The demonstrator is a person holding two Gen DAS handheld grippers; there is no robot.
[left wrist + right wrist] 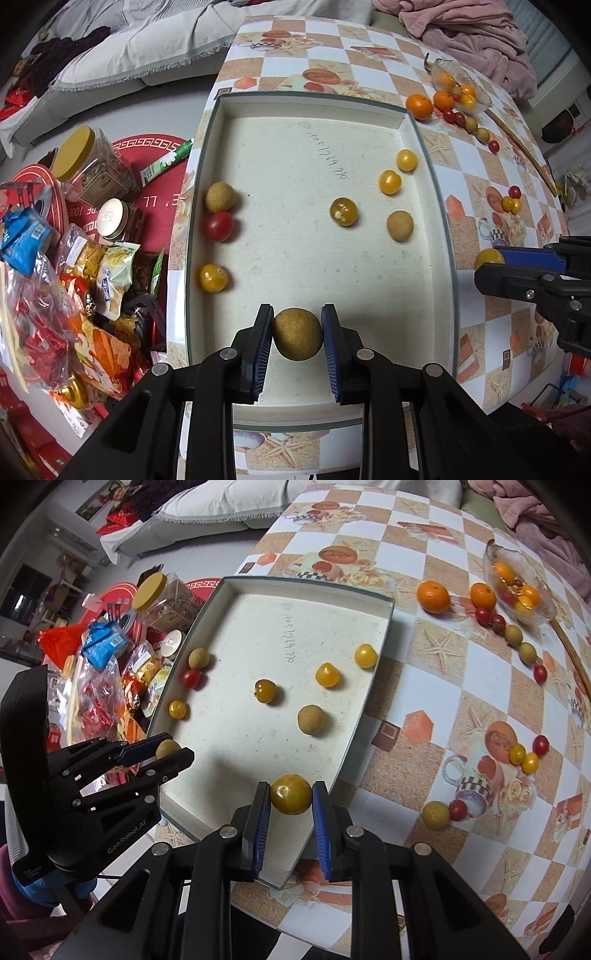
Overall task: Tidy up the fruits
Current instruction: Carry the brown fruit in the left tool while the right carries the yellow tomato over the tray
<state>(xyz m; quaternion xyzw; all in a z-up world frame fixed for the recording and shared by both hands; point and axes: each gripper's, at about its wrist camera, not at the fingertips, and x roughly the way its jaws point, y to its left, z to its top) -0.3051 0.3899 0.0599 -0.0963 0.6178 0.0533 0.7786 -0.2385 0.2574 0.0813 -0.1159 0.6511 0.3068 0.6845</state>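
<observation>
A white tray point(424, 229) point(373, 686) on the checkered table holds several small fruits: yellow tomatoes, brown longans and one red tomato point(219, 226). My left gripper point(297, 332) is shut on a brown longan point(297, 334) over the tray's near end; it also shows in the right wrist view point(168, 751). My right gripper point(291, 794) is shut on a yellow tomato point(291, 794) above the tray's near right edge; it shows in the left wrist view point(491, 264), right of the tray.
A glass dish point(546, 609) with fruit sits at the far right, with two oranges point(433, 596) and small fruits beside it. More loose fruits lie on the table at right point(436, 815). Snack bags and jars point(85, 258) crowd the floor to the left.
</observation>
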